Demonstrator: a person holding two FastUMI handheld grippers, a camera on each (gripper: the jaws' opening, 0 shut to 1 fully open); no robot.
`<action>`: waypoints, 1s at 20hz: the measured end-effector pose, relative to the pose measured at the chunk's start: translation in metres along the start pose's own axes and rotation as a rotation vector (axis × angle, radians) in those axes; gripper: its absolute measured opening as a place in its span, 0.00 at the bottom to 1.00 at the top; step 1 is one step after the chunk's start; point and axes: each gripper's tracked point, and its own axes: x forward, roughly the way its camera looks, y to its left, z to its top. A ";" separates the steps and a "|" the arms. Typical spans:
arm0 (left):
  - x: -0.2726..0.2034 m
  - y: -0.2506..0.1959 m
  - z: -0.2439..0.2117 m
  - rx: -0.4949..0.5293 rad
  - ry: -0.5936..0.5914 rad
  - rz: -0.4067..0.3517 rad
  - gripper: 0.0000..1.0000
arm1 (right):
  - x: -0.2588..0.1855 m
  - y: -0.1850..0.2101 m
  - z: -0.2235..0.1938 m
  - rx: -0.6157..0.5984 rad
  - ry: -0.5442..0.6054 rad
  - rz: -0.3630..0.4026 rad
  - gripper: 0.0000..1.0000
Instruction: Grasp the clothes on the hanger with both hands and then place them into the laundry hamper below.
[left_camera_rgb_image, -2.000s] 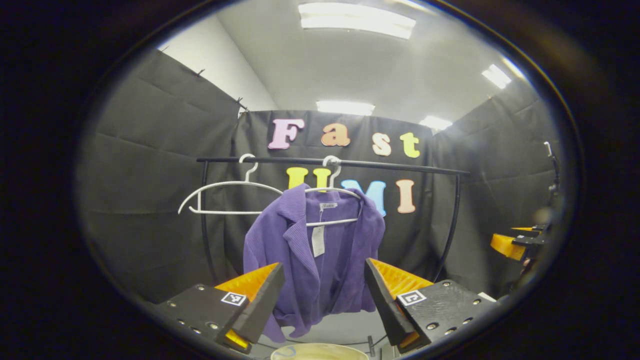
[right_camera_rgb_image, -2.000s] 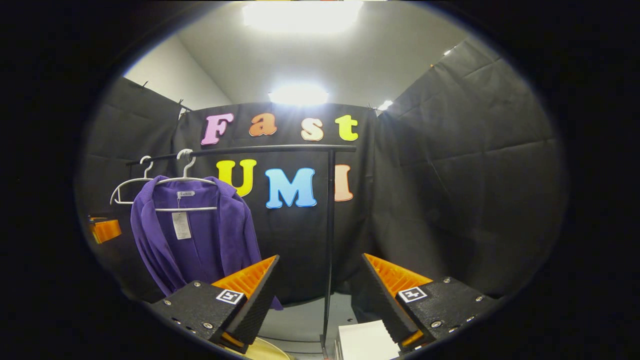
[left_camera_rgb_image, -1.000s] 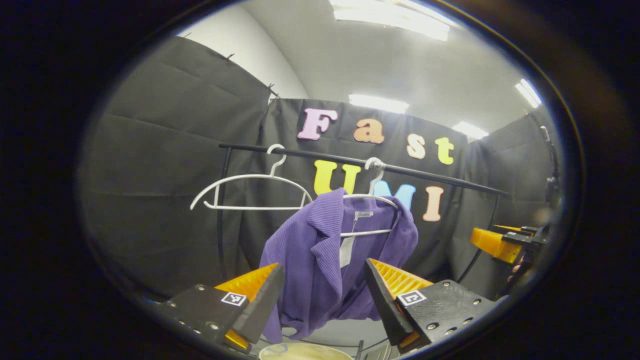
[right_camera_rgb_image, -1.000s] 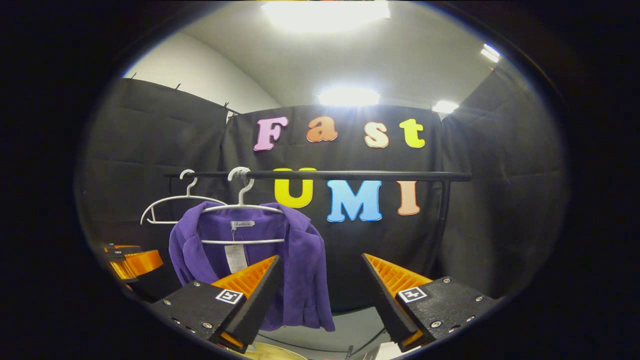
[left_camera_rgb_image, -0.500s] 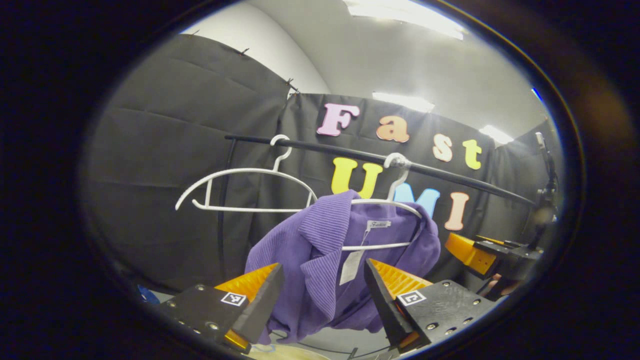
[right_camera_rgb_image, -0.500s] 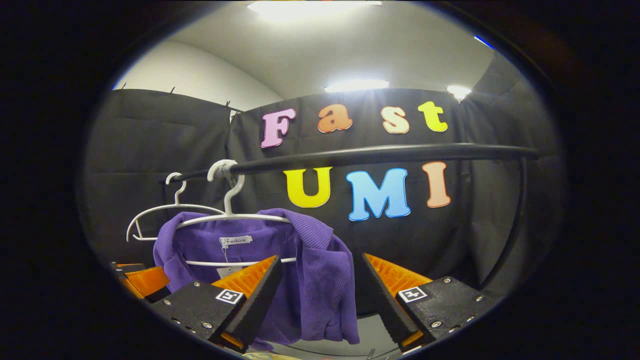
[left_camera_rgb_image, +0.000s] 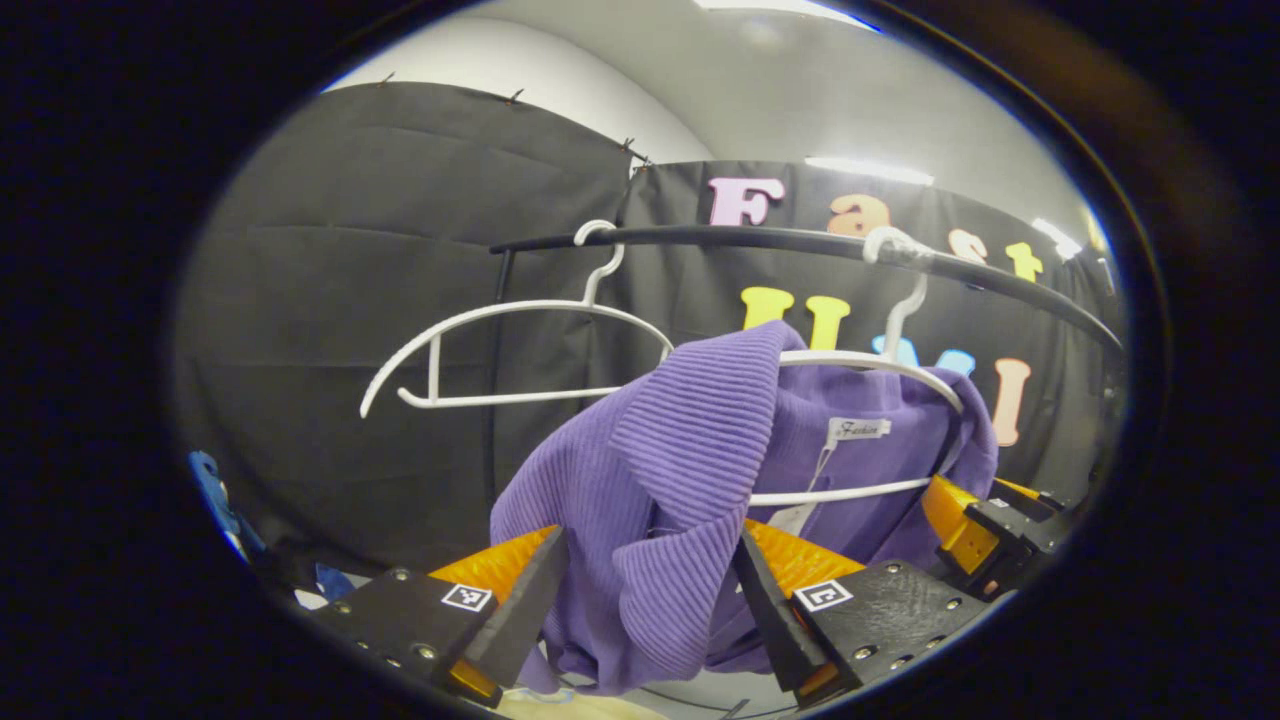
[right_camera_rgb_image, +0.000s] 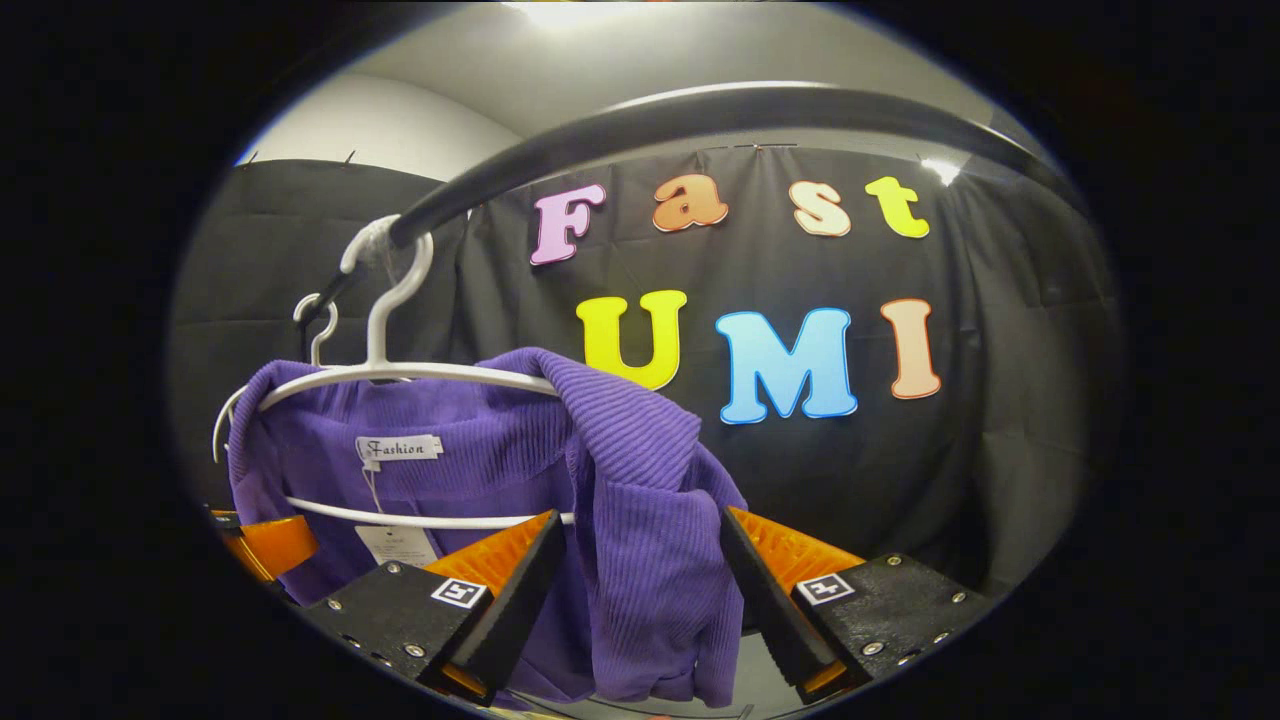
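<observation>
A purple ribbed cardigan (left_camera_rgb_image: 690, 450) (right_camera_rgb_image: 620, 470) hangs on a white hanger (left_camera_rgb_image: 880, 365) (right_camera_rgb_image: 400, 370) from a black rail (left_camera_rgb_image: 760, 238) (right_camera_rgb_image: 640, 125). My left gripper (left_camera_rgb_image: 645, 590) is open, its fingers either side of the cardigan's left front panel. My right gripper (right_camera_rgb_image: 640, 590) is open too, straddling the right shoulder and sleeve. In the left gripper view the right gripper (left_camera_rgb_image: 985, 530) shows past the garment's far side. The left gripper (right_camera_rgb_image: 262, 545) shows at the lower left of the right gripper view. A pale hamper rim (left_camera_rgb_image: 590, 706) peeks below.
A second white hanger (left_camera_rgb_image: 500, 350) hangs bare on the rail, left of the cardigan. The rail's upright post (left_camera_rgb_image: 492, 400) stands behind it. Something blue (left_camera_rgb_image: 215, 490) lies at the far left edge.
Both grippers have moved in close to the cardigan; its fabric now lies between each pair of open fingers. The rail has risen in the right gripper view.
</observation>
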 end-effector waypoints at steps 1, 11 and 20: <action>0.003 0.005 -0.003 0.010 0.006 0.035 0.92 | 0.006 -0.001 -0.003 0.001 0.001 0.002 0.96; 0.015 0.006 0.009 0.016 -0.058 0.080 0.37 | 0.035 -0.021 -0.018 0.042 0.000 0.029 0.79; 0.004 0.000 0.010 -0.033 -0.064 -0.060 0.10 | 0.033 -0.018 -0.016 0.067 -0.011 0.063 0.11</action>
